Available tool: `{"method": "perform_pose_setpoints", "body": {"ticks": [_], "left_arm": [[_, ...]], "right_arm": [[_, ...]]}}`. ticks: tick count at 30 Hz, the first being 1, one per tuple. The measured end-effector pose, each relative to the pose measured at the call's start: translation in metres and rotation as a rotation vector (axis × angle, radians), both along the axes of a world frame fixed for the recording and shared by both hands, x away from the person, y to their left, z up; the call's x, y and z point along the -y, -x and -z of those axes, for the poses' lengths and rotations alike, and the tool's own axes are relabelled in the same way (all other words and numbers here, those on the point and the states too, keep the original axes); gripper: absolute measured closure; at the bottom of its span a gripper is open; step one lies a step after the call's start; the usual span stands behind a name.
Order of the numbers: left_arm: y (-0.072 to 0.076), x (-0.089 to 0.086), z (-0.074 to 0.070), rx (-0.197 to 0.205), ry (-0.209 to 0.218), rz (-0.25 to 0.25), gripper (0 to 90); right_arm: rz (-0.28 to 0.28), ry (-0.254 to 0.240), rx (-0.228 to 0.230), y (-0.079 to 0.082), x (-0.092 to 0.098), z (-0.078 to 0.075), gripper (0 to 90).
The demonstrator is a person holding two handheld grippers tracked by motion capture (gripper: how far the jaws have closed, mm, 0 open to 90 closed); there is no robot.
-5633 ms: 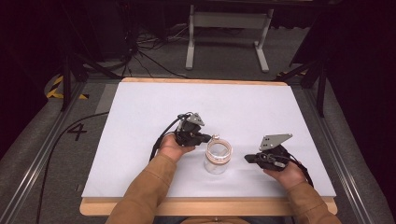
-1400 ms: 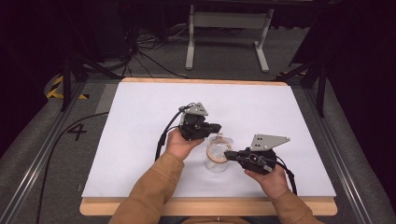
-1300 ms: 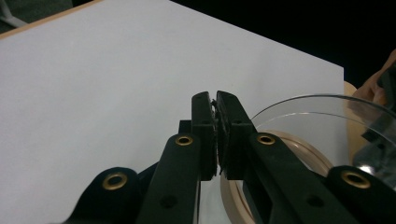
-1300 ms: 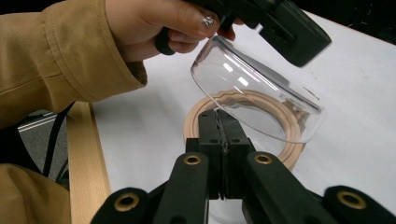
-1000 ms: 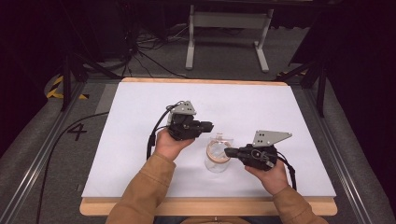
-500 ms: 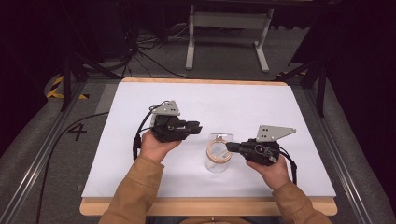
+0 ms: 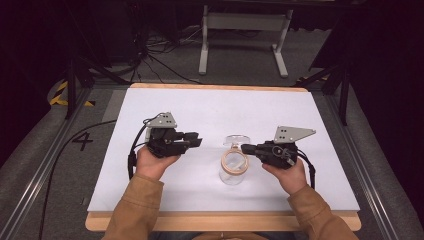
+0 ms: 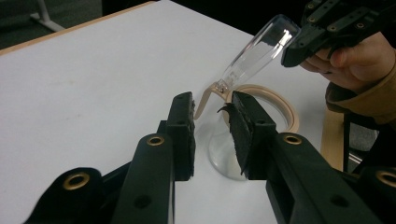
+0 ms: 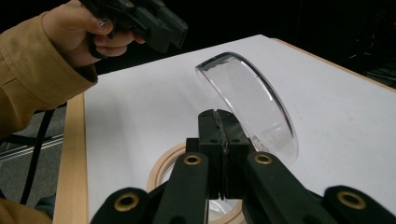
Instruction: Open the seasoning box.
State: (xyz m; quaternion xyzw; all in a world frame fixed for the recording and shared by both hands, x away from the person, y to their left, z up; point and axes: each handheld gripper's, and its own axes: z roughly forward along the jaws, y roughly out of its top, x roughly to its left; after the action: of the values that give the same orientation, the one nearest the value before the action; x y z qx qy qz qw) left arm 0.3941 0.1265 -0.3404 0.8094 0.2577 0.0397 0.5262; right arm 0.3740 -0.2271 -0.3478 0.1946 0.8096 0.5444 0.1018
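The left gripper [image 7: 195,139] has moved left, away from the glass jar [image 7: 233,171], its fingers just opening, empty. The right gripper [image 7: 246,148] pinches the clear lid [image 9: 250,100], tilted up.

We see a clear glass jar [image 7: 232,172] standing upright on the white counter [image 7: 200,107], near its front edge and about midway across. A tan ring [image 7: 235,161] rims its open mouth. Its clear, round lid [image 7: 237,140] is swung up and back on a tan hinge strap [image 8: 205,98], tilted well off the mouth and standing roughly on edge behind it. The lid is shallow and domed, transparent throughout. We cannot tell whether the jar holds anything.
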Motion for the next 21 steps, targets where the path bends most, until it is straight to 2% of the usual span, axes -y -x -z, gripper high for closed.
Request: {"method": "perform_pose_setpoints", "body": {"ticks": [10,11,13,16,18,21], "left_arm": [[0.008,-0.020,0.008,-0.025,-0.009,-0.050,66.8],[0.008,-0.021,0.009,-0.027,0.003,-0.061,66.2],[0.010,-0.025,0.010,-0.035,0.000,-0.069,65.8],[0.012,-0.029,0.011,-0.039,-0.005,-0.081,64.9],[0.012,-0.031,0.012,-0.038,0.001,-0.088,64.1],[0.012,-0.033,0.012,-0.043,-0.008,-0.091,63.9]], "right_arm": [[0.013,-0.023,-0.010,-0.017,-0.001,0.000,89.5],[0.020,-0.020,-0.010,-0.019,-0.001,0.002,89.5],[0.046,0.000,-0.001,-0.022,-0.001,0.005,89.5],[0.068,0.014,-0.020,-0.030,-0.001,0.012,89.5],[0.075,0.009,-0.035,-0.033,-0.001,0.014,89.5],[0.080,0.013,-0.033,-0.034,-0.001,0.014,89.5]]}}
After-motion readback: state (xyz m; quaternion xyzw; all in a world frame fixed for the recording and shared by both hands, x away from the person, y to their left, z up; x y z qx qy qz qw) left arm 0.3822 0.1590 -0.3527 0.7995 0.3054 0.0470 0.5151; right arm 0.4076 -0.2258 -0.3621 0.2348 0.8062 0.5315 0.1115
